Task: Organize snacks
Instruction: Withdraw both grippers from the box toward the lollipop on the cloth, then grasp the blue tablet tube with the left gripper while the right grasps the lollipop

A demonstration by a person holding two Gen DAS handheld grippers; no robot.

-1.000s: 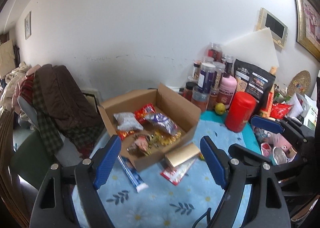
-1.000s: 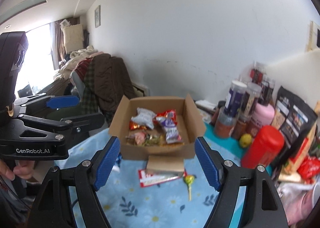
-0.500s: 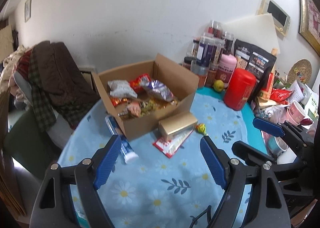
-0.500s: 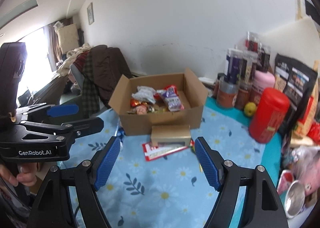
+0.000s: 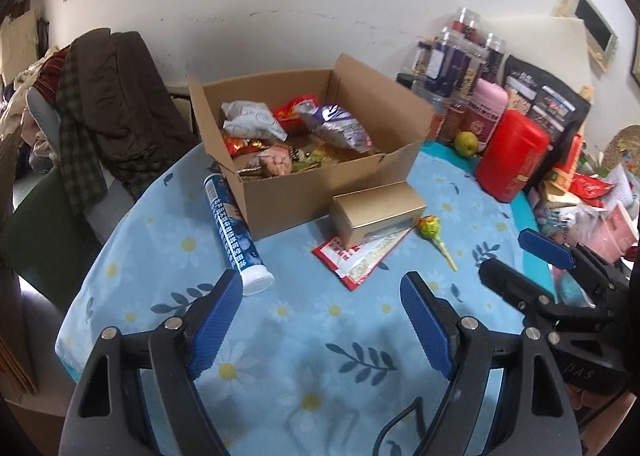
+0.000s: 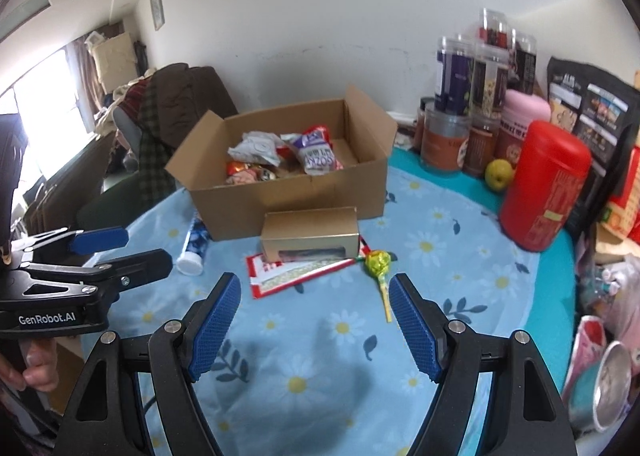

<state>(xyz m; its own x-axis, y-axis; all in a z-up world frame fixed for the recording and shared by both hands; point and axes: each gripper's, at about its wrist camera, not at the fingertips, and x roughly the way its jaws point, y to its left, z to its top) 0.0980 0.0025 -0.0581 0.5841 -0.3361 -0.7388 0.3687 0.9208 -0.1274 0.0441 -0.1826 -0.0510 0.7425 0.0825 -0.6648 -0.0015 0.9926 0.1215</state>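
An open cardboard box [image 5: 280, 195] [image 6: 304, 195] holds several snack packets. In front of it on the blue daisy tablecloth lie a gold box [image 5: 376, 211] [image 6: 310, 238], a flat red-edged packet [image 5: 360, 256] [image 6: 296, 270], a yellow-green lollipop [image 5: 430, 228] [image 6: 378, 262] and a blue tube [image 5: 232, 232] [image 6: 194, 248]. My left gripper [image 5: 322, 324] is open and empty above the cloth, nearer than the packet. My right gripper [image 6: 314, 326] is open and empty, just short of the packet and lollipop.
A red canister [image 5: 512, 159] [image 6: 546, 183], a pink bottle [image 6: 520, 123], jars [image 6: 460, 95], a yellow fruit [image 6: 498, 173], black bags [image 6: 592, 111] and cups [image 6: 604, 384] crowd the right side. A chair draped with coats [image 5: 104, 95] stands left of the table.
Both grippers have tilted down and moved closer to the table, so the box and loose snacks appear larger and lower. Both stay open and empty.
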